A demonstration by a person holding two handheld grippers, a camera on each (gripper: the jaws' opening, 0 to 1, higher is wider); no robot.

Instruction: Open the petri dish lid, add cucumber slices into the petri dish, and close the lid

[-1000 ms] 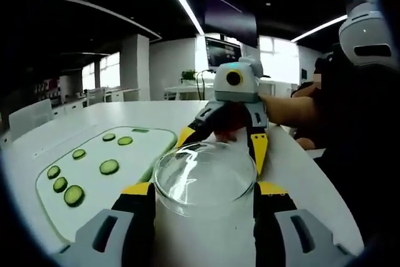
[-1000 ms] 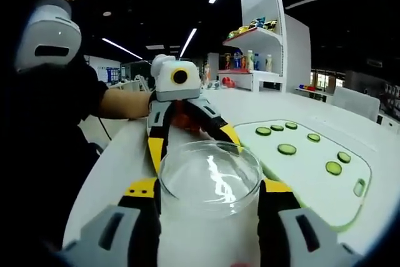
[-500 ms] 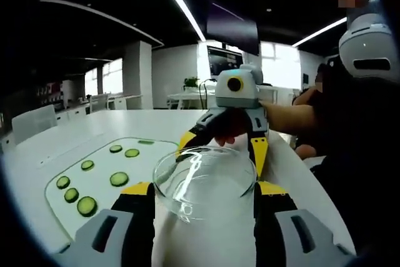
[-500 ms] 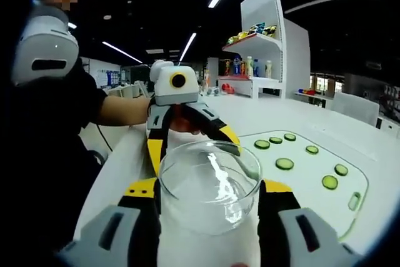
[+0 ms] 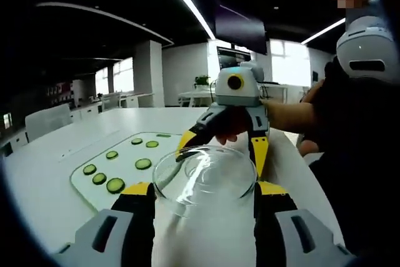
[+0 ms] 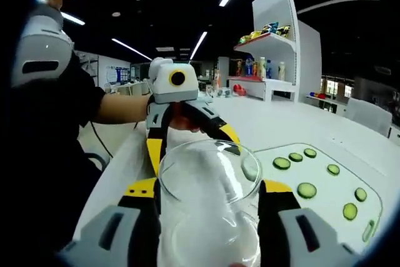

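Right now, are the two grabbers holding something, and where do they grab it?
Yes. The left gripper and right gripper both pinch the round clear glass petri dish by its opposite sides.

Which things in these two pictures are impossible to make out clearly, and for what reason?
- Left gripper view: whether lid and base of the petri dish have separated; clear glass and glare hide the seam.
- Right gripper view: the left gripper jaw tips, behind the dish.
- Right gripper view: items on the shelf, too small.
- Right gripper view: cutting board with cucumber slices, cut off by the edge.
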